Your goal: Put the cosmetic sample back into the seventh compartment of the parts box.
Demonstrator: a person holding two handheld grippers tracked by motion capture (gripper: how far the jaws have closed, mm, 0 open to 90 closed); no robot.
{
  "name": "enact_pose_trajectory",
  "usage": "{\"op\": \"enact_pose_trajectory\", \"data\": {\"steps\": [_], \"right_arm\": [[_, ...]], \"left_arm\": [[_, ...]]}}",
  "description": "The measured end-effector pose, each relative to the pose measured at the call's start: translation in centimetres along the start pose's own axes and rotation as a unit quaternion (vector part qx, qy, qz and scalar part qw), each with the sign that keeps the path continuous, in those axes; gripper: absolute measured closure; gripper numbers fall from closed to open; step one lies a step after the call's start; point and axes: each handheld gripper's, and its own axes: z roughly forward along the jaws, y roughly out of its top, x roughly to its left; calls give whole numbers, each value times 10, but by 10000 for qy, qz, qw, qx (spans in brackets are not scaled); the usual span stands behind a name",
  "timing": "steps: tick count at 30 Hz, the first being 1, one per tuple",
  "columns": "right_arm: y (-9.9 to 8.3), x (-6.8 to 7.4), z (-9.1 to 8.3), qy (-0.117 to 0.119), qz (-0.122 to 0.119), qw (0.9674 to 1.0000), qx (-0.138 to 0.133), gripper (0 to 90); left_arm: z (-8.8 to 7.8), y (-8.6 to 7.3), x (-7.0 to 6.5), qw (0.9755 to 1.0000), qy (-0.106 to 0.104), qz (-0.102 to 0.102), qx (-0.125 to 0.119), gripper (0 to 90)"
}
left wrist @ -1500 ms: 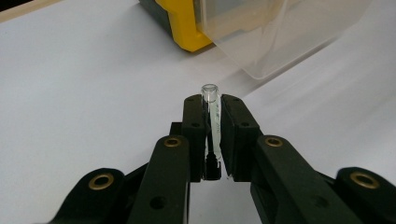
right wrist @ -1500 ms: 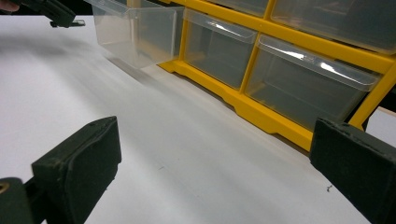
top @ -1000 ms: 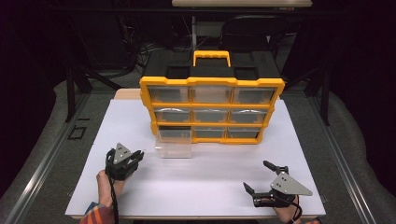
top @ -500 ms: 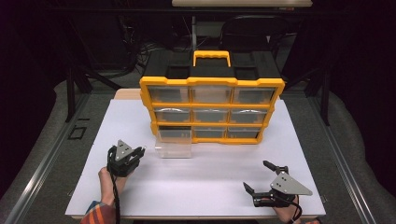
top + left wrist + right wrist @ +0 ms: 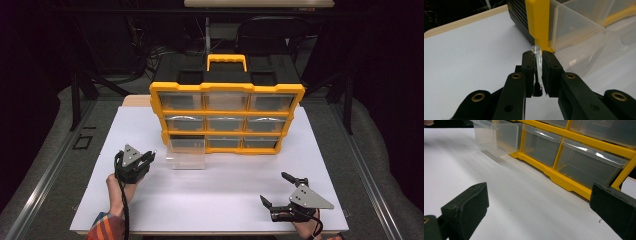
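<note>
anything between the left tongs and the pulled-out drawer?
Nothing lying there: in the high view, only bare white table separates the left tongs from the clear drawer. The left gripper view shows the tongs clamped on a small clear tube.

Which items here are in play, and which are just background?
In play:
- small clear plastic tube, clamped in the left tongs
- pulled-out clear plastic drawer, bottom-left
- yellow-and-black drawer organiser

Background:
- right tongs, open, holding nothing
- white tabletop
- black chair behind
</note>
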Motion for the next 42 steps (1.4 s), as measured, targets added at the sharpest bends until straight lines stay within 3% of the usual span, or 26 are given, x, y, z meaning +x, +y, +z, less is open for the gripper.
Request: {"op": "enact_pose_trajectory", "data": {"steps": [19, 42], "right_arm": [[-1, 0, -3, -57, -3, 10000, 21, 16], [-2, 1, -1, -53, 29, 9999, 80, 16]], "left_arm": [[-2, 27, 0, 9992, -8, 50, -389, 805], [-7, 48, -12, 9975, -136, 296, -625, 805]]}}
